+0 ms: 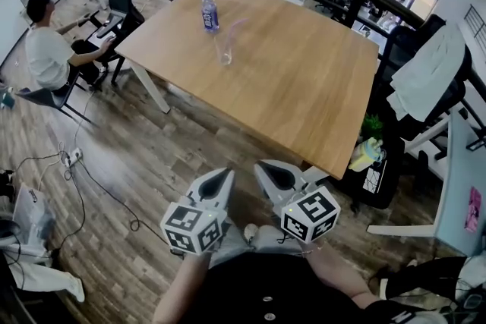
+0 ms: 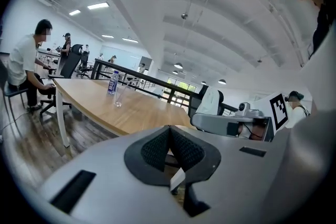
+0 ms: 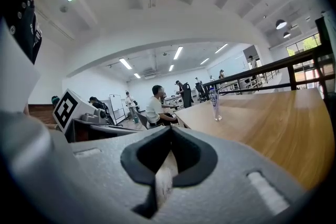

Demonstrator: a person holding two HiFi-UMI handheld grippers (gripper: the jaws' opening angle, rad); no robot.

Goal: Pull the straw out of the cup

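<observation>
Wooden table [image 1: 304,95] bears a cup [image 1: 225,55] with a straw [image 1: 235,28], a water bottle [image 1: 209,11] just beside. Well apart, the left gripper [image 1: 223,177] and right gripper [image 1: 267,169] are pressed together, empty.

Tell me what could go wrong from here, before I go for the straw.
1. The clear cup looks light; pulling the leaning straw at a slant may tip or drag it unless one gripper steadies it.
2. The water bottle stands close beside the cup and could get knocked.
3. The left gripper and right gripper are both shut, short of the table; open one before reaching.
</observation>
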